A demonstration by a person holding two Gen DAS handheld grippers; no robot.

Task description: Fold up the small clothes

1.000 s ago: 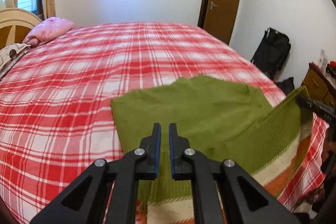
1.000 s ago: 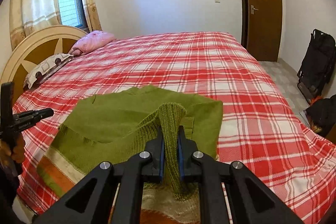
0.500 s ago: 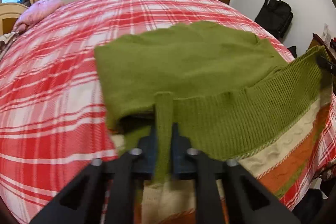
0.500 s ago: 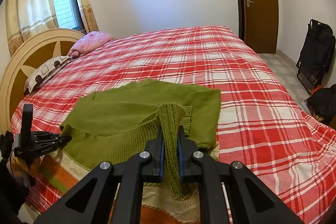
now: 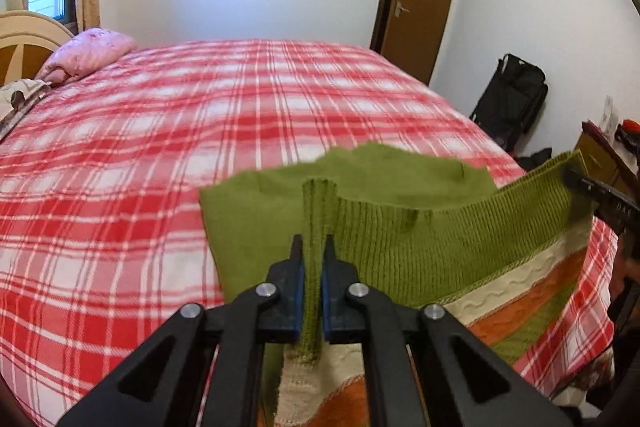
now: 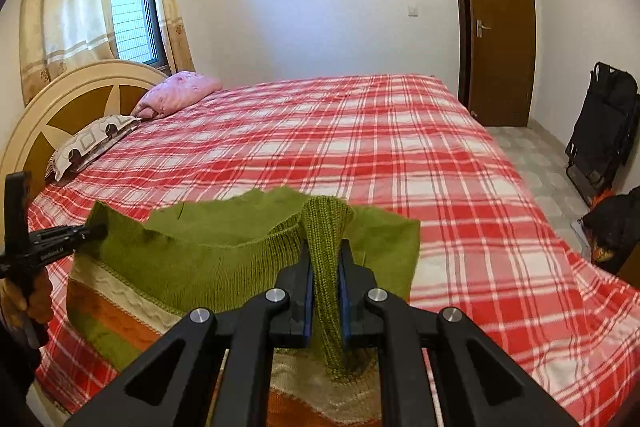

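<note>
A green knitted sweater (image 5: 400,183) with cream and orange stripes lies at the near edge of the red plaid bed (image 5: 200,131). My left gripper (image 5: 312,247) is shut on the ribbed green hem at its left corner. My right gripper (image 6: 325,255) is shut on the hem's other corner; it shows at the right edge of the left wrist view (image 5: 600,193). The hem (image 5: 460,235) is stretched between them and held up above the sweater (image 6: 224,227). My left gripper shows at the left of the right wrist view (image 6: 92,231).
A pink pillow (image 6: 176,95) and a patterned pillow (image 6: 92,143) lie by the headboard (image 6: 68,99). A brown door (image 6: 500,27) is at the far right. A black bag (image 5: 512,103) and a wooden cabinet (image 5: 600,155) stand right of the bed.
My left gripper went down onto the hem's left corner and shut on it. Both grippers have since lifted the hem, and the green body lies farther away.
</note>
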